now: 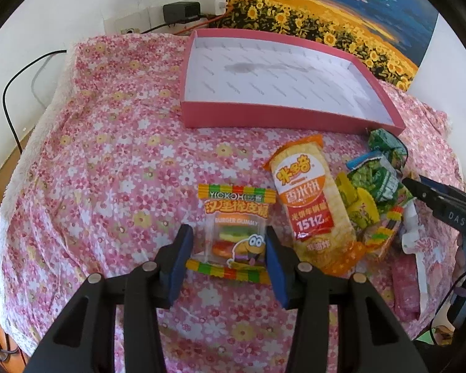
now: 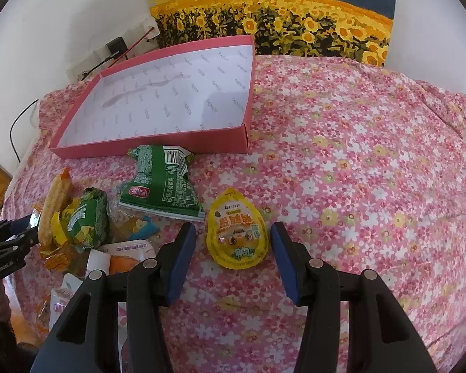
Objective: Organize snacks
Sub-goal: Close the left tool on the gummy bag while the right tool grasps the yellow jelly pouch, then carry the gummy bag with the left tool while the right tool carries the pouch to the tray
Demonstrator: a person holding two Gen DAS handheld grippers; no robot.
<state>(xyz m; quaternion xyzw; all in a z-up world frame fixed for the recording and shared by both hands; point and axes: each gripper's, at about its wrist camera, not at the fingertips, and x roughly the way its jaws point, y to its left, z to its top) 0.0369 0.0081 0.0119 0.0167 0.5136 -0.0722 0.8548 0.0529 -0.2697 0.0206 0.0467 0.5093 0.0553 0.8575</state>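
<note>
A pink box (image 1: 264,116) with a white inside stands empty at the back of the flowered cloth; it also shows in the right wrist view (image 2: 183,147). My left gripper (image 1: 228,242) is open, its pads on either side of a burger gummy packet (image 1: 236,227) lying on the cloth. My right gripper (image 2: 233,237) is open around a yellow drop-shaped jelly cup (image 2: 236,233). An orange rice cracker pack (image 1: 307,199) and green pea packets (image 1: 379,174) lie in a pile to the right of the gummy. A green packet (image 2: 161,183) lies left of the jelly cup.
The flowered cloth (image 1: 108,155) covers the whole surface. A sunflower painting (image 1: 326,15) leans on the wall behind the box. A power strip with plugs and cables (image 1: 183,12) sits at the back left. More wrapped snacks (image 2: 87,220) lie at the left of the right wrist view.
</note>
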